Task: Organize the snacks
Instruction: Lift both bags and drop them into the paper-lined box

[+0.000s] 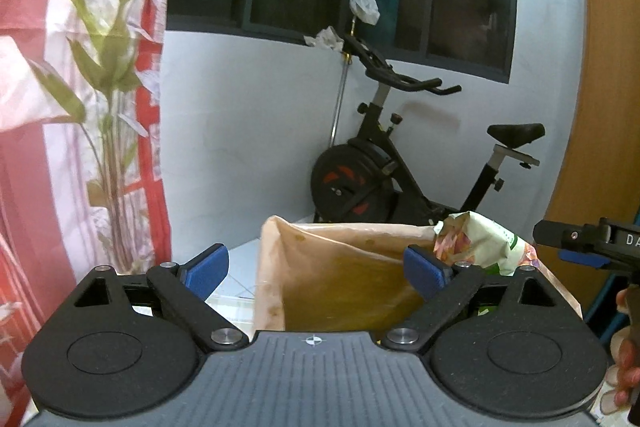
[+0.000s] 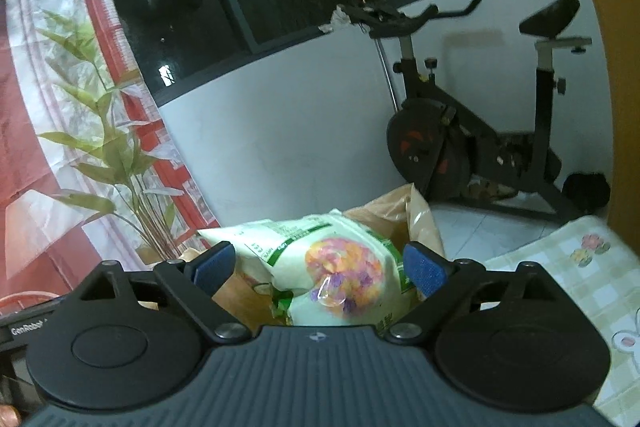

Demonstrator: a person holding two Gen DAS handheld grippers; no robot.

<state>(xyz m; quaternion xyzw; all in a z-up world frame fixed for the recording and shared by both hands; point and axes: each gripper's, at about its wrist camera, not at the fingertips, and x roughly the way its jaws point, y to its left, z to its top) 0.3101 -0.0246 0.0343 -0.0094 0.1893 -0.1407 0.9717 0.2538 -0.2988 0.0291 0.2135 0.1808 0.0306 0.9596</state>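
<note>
A brown paper bag [image 1: 344, 283] stands open in front of my left gripper [image 1: 316, 267], which is open and empty with its blue pads on either side of the bag's near wall. A white and green snack packet [image 1: 484, 243] with colourful candy print sticks up at the bag's right rim. In the right wrist view the same packet [image 2: 340, 267] lies between the blue pads of my right gripper [image 2: 320, 269], which is open around it. The brown bag [image 2: 404, 211] shows behind the packet. The right gripper [image 1: 580, 243] shows at the right edge of the left wrist view.
A black exercise bike [image 1: 404, 163] stands by the white wall behind the bag. A red and white curtain with leaf print [image 1: 80, 107] hangs at the left. A checked tablecloth [image 2: 568, 275] covers the surface at the right. A wooden panel [image 1: 600, 67] is at the right.
</note>
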